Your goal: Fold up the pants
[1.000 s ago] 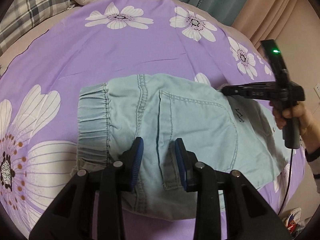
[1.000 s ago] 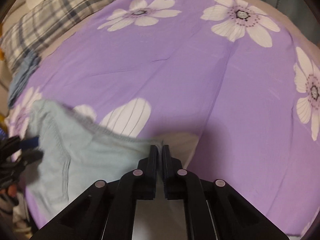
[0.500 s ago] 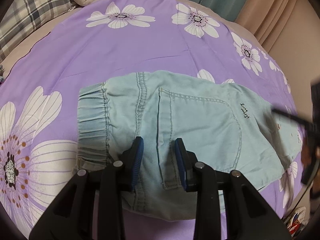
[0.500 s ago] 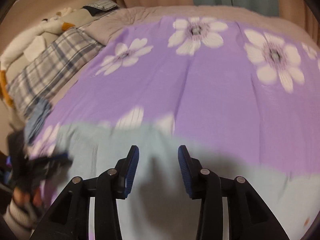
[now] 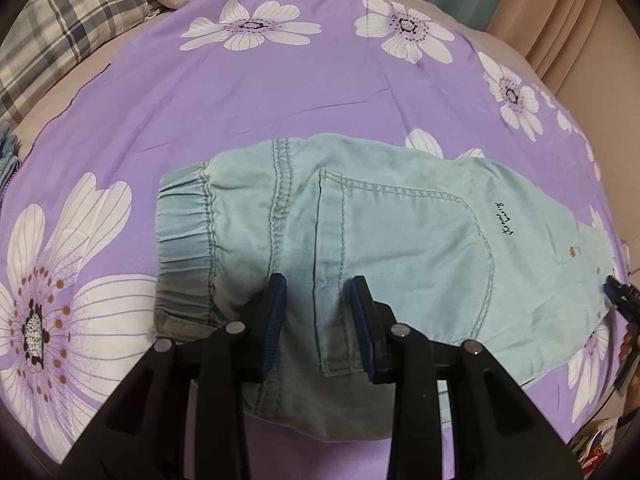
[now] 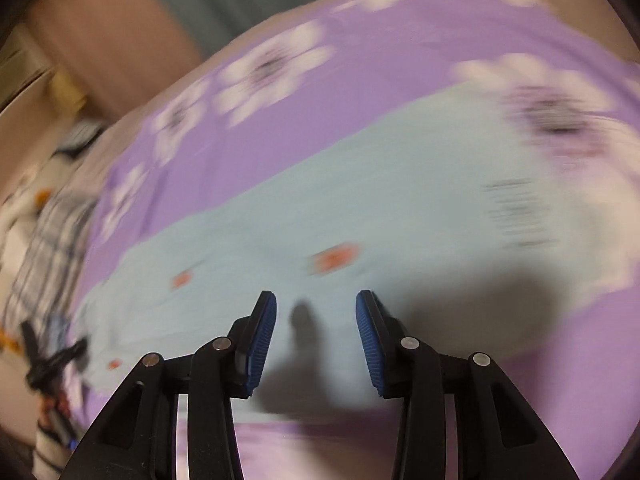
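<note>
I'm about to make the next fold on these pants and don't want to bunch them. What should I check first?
1. Pants lie flat on the purple sheet: ok.
2. Waistband free of wrinkles: cannot tell, it is elastic-gathered.
3. Left gripper open over the fabric: ok.
4. Right gripper open, nothing between its fingers: ok.
5. Right wrist view sharp enough to aim: not ok, blurred.

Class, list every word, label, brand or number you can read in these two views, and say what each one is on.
Dark embroidered script on the pants, beside the back pocket: there, but too small and slanted to read.
Printed packaging at the lower right edge of the left wrist view: lettering too small to read.
Right wrist view: blurred, nothing readable.
</note>
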